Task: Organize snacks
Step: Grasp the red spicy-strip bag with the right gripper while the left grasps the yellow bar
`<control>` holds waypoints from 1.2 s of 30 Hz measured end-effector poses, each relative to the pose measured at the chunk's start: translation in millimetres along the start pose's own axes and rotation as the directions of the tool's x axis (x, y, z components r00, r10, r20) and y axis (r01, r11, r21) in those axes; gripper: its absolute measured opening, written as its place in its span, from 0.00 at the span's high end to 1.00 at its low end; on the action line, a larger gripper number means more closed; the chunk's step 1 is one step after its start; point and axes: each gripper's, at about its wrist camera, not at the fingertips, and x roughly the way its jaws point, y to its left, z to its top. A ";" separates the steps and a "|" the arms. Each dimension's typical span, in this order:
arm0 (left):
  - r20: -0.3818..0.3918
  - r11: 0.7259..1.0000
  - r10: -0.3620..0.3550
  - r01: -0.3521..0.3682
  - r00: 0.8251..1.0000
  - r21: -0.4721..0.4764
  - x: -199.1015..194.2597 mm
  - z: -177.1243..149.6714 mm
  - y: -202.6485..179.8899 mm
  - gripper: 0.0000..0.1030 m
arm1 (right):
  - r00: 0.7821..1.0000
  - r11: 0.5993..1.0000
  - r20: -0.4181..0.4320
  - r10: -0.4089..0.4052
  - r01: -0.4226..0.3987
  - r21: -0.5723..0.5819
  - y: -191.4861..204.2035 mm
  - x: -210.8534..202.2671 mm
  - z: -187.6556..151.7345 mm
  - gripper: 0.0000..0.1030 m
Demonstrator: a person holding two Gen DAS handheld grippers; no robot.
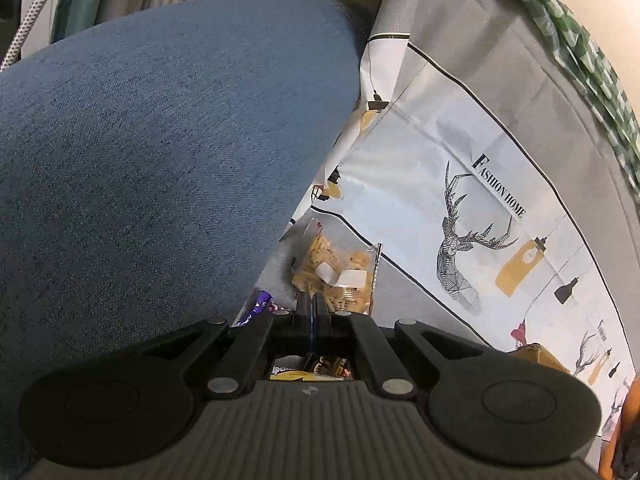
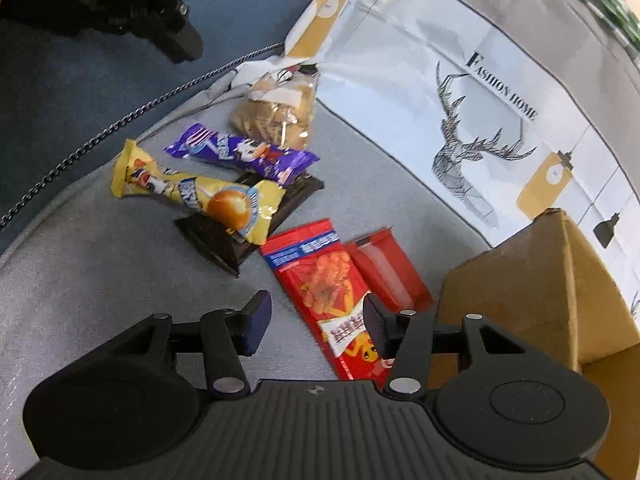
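**Snacks spread on grey cloth beside a cardboard box**

Ahead of the left gripper [image 1: 311, 312], at 12 o'clock, lies a clear bag of biscuits [image 1: 334, 268]; its jaws are pressed together with nothing between them. A blue cushion [image 1: 160, 140] fills 9 to 11 o'clock.

Under the right gripper [image 2: 314, 320], jaws parted and gripping nothing, a red packet [image 2: 324, 280] lies between them, its right finger [image 2: 376, 324] over it. A yellow packet [image 2: 192, 192] and purple packet [image 2: 244, 152] lie at 11 o'clock, the cardboard box [image 2: 520, 280] at 3.
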 end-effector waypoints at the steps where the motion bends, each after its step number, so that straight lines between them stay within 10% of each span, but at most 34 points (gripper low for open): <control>1: -0.002 1.000 -0.002 0.002 1.000 -0.001 0.0 0.1 0.5 1.00 | 1.000 1.000 -0.006 -0.002 0.002 -0.001 -0.2 1.3 -0.9 0.48; 10: -0.031 0.999 -0.034 0.033 0.999 -0.023 3.5 -0.9 1.2 1.00 | 0.997 0.997 -0.068 -0.037 0.042 0.060 -14.1 25.3 -10.3 0.47; 19: -0.045 0.999 -0.044 0.044 0.998 -0.011 5.9 -5.4 0.9 1.00 | 0.998 0.994 -0.022 0.057 -0.054 0.094 -15.7 17.0 -14.5 0.96; 28: -0.113 0.992 -0.127 0.125 0.985 -0.023 7.7 -17.9 4.9 0.99 | 0.966 0.923 0.020 0.256 -0.251 0.293 -21.1 -32.1 -34.6 0.99; 33: -0.109 0.993 -0.119 0.118 0.987 -0.018 -0.1 -27.9 8.6 0.98 | 0.939 0.875 0.063 0.337 -0.337 0.348 -21.9 -66.2 -52.1 0.90; 36: -0.113 0.993 -0.119 0.118 0.986 -0.015 0.0 -32.7 9.7 0.80 | 0.945 0.885 0.102 0.312 -0.328 0.332 -20.8 -70.1 -58.2 0.41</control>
